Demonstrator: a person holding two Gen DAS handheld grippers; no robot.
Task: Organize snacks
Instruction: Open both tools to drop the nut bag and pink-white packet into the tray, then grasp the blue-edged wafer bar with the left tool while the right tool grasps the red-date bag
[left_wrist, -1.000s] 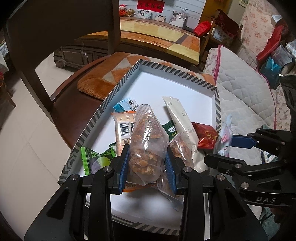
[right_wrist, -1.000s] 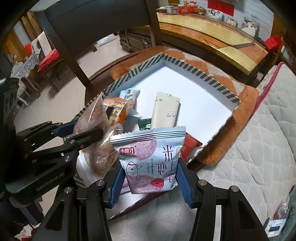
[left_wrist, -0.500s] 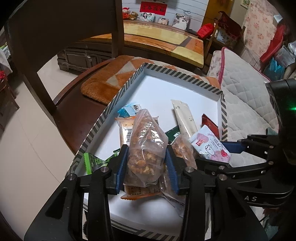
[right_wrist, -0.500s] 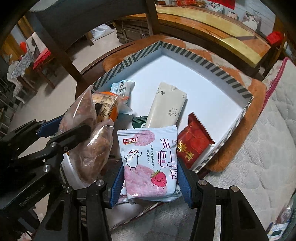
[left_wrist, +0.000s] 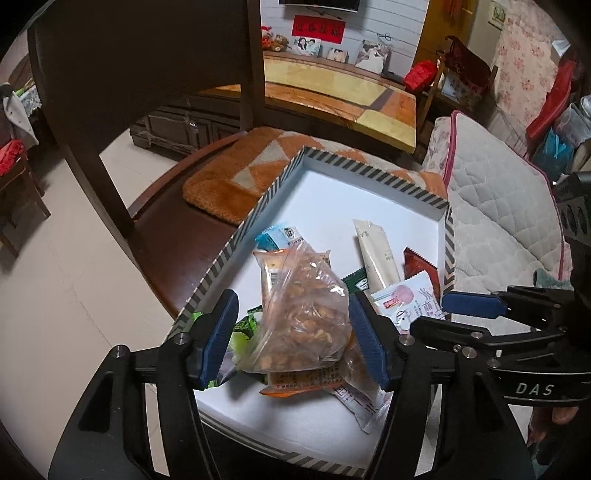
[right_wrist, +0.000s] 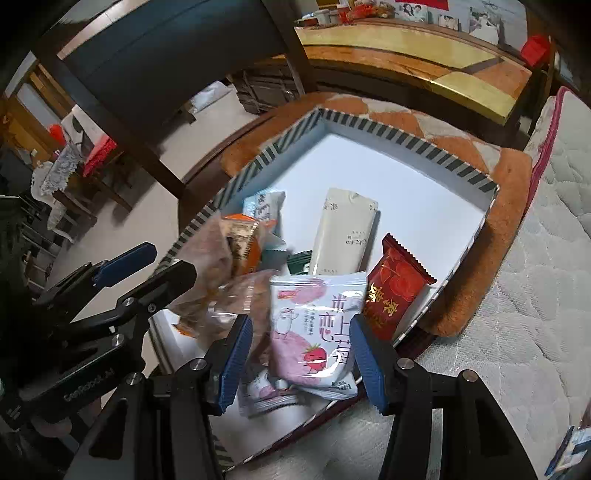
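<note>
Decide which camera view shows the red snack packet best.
The right wrist view: the red packet lies in plain sight near the striped box's wall, its gold print showing. The left wrist view shows only its upper part, behind the pink-and-white packet.

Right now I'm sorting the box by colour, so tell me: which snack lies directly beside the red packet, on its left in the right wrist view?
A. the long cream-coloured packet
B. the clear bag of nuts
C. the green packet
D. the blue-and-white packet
A: in the right wrist view the long cream-coloured packet lies on the white floor of the striped box, just left of the red packet.
</note>
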